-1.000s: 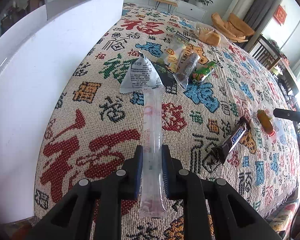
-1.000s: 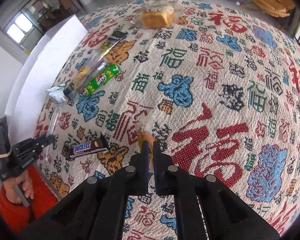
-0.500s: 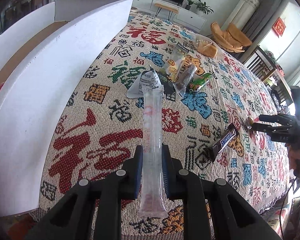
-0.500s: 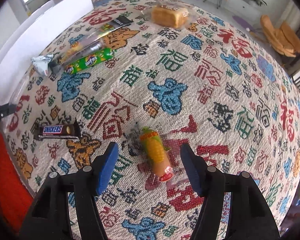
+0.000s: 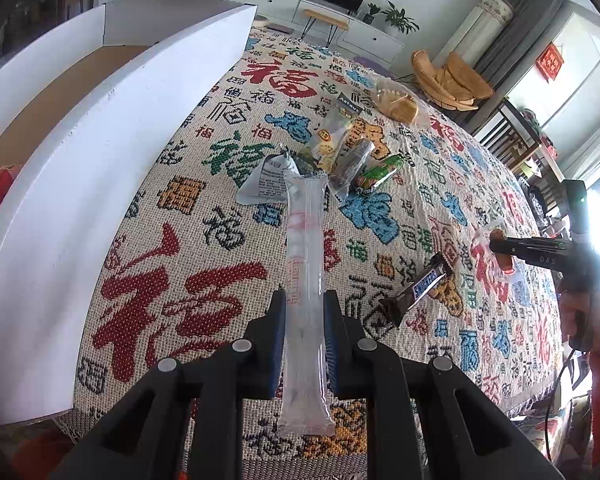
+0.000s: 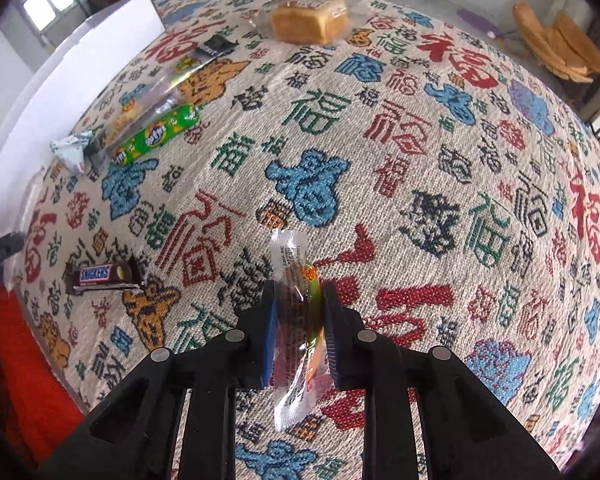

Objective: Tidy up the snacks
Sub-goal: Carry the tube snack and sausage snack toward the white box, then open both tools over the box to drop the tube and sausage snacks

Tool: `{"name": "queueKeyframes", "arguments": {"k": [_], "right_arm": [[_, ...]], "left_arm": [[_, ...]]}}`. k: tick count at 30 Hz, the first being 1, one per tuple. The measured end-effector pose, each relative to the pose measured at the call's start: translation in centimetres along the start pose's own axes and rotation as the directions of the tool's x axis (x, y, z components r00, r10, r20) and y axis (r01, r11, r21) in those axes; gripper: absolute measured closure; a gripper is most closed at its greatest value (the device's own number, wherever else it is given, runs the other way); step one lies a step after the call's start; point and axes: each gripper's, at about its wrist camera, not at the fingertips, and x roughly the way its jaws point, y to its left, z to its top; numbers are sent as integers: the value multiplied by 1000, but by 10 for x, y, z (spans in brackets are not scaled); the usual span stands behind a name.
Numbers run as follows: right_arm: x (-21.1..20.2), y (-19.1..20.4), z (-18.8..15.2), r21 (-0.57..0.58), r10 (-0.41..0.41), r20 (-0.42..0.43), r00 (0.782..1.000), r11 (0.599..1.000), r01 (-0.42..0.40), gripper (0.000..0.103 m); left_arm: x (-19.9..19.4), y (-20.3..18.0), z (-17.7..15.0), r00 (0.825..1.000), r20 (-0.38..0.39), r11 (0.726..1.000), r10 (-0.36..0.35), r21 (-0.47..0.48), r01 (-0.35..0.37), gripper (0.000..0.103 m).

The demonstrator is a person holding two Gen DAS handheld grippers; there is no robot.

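Patterned tablecloth (image 6: 440, 152), white box (image 5: 100, 152) at its edge: left gripper (image 5: 303, 322) clamps clear tube snack (image 5: 304, 280), right gripper (image 6: 298, 312) pinches sausage packet (image 6: 296, 320) (slick film, may slip in transit).

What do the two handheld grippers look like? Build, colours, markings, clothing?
Both are black plastic with silver pivot pins and blue-padded fingers: left gripper, right gripper. From the left wrist view, the right gripper has light lettering, a green indicator light and a trailing cable. The person wears red.
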Motion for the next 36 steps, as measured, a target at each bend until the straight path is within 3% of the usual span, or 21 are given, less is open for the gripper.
{"name": "queueKeyframes", "arguments": {"k": [7, 12, 17, 20, 23, 29, 32, 34, 36], "right_arm": [[-33, 6, 7, -12, 21, 62, 998, 1000, -20, 82], [-58, 16, 19, 22, 119, 124, 985, 992, -123, 82], [-89, 52, 51, -2, 250, 191, 949, 967, -255, 82], [-107, 90, 82, -40, 349, 224, 910, 936, -349, 82], [-118, 143, 111, -96, 460, 226, 859, 888, -450, 81], [-105, 278, 142, -208, 651, 119, 750, 755, -622, 81], [-86, 342, 141, -257, 679, 48, 733, 717, -647, 81], [-72, 379, 136, -296, 669, 2, 743, 711, -638, 80], [-59, 407, 130, -334, 640, -17, 768, 721, -608, 80]], "left_arm": [[-19, -2, 9, 999, 34, 1000, -20, -12, 20, 86], [-43, 2, 15, 997, 64, 998, -52, -39, 55, 86], [-89, 17, 37, 989, 132, 995, -70, -60, 78, 86], [-124, 42, 54, 982, 188, 996, -19, -80, 35, 86], [-155, 79, 69, 970, 230, 991, 75, -127, -47, 86], [-178, 162, 83, 946, 219, 953, 237, -243, -182, 86], [-176, 193, 76, 936, 194, 932, 292, -275, -234, 85], [-172, 205, 71, 932, 179, 923, 316, -286, -258, 85], [-166, 214, 65, 929, 166, 916, 331, -291, -274, 85]]}}
